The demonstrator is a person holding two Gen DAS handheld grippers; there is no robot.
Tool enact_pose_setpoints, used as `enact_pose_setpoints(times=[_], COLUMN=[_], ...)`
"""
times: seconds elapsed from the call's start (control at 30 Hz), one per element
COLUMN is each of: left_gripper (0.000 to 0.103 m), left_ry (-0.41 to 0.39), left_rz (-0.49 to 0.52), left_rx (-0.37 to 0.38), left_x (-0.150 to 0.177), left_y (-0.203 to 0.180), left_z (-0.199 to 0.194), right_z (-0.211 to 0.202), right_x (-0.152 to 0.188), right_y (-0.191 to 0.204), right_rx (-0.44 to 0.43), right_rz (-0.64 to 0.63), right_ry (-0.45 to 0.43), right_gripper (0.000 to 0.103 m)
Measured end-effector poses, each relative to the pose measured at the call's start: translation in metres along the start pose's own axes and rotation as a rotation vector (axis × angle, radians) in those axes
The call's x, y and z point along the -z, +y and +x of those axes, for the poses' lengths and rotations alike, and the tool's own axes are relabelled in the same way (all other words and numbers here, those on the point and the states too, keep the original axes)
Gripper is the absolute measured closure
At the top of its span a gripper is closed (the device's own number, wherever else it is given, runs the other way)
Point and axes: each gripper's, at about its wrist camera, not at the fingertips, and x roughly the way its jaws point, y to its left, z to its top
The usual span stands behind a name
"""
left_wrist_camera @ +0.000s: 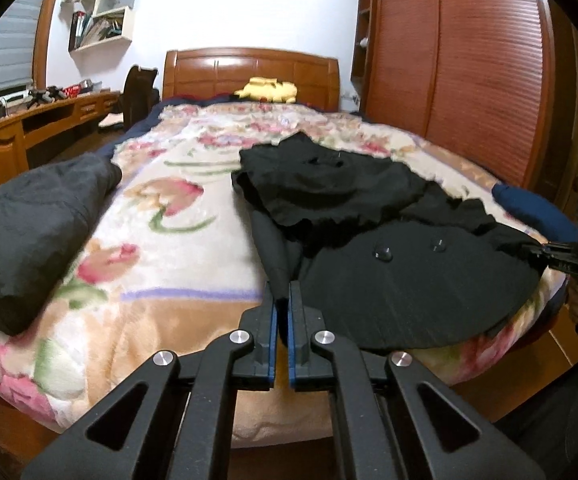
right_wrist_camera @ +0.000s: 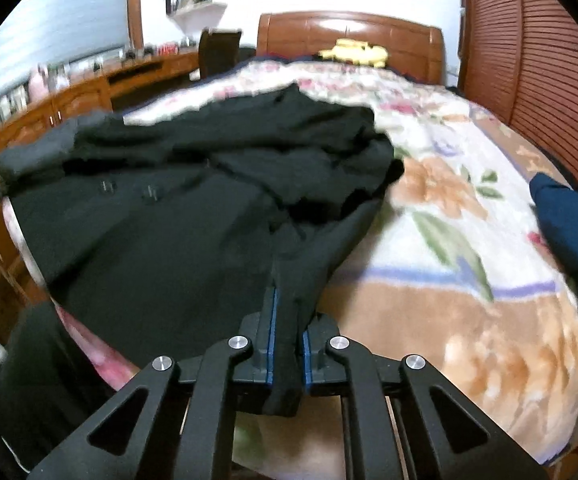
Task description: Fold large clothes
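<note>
A black coat (left_wrist_camera: pixel 389 248) with two round buttons lies crumpled on the floral blanket (left_wrist_camera: pixel 169 240) near the foot of the bed. My left gripper (left_wrist_camera: pixel 281 288) is shut on the coat's lower left edge, a thin strip of black cloth pinched between its blue pads. In the right wrist view the same coat (right_wrist_camera: pixel 169 208) spreads to the left, and my right gripper (right_wrist_camera: pixel 285 300) is shut on a thick fold of its lower right edge. That right gripper (left_wrist_camera: pixel 561 256) also shows at the far right of the left wrist view, held by a hand.
A folded dark garment (left_wrist_camera: pixel 29 220) rests on the bed's left side. A navy cloth (left_wrist_camera: pixel 537 208) lies at the right edge. A yellow plush (left_wrist_camera: pixel 267 89) sits by the wooden headboard. A desk runs along the left wall, and a wardrobe (left_wrist_camera: pixel 469 60) stands on the right.
</note>
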Motion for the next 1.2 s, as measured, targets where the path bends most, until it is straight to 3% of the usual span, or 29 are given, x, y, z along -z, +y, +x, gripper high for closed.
enact_pose_setpoints(times=[0.17, 0.6, 1.2], left_gripper=[0.099, 0.099, 0.099], left_ry=[-0.053, -0.168, -0.301], left_rz=[0.031, 0.064, 0.089], left_rx=[0.010, 0.023, 0.004], left_x=[-0.014, -0.030, -0.058], left_y=[-0.003, 0.002, 0.002], left_z=[-0.021, -0.080, -0.138], right_z=[-0.031, -0.099, -0.144], right_x=[-0.012, -0.029, -0.026], right_y=[-0.018, 0.000, 0.005], right_rx=[-0.039, -0.025, -0.019], right_rz=[0.092, 0.020, -0.058], right_ry=[-0.131, -0.216, -0.319], right_gripper=[0.095, 0.095, 0.095])
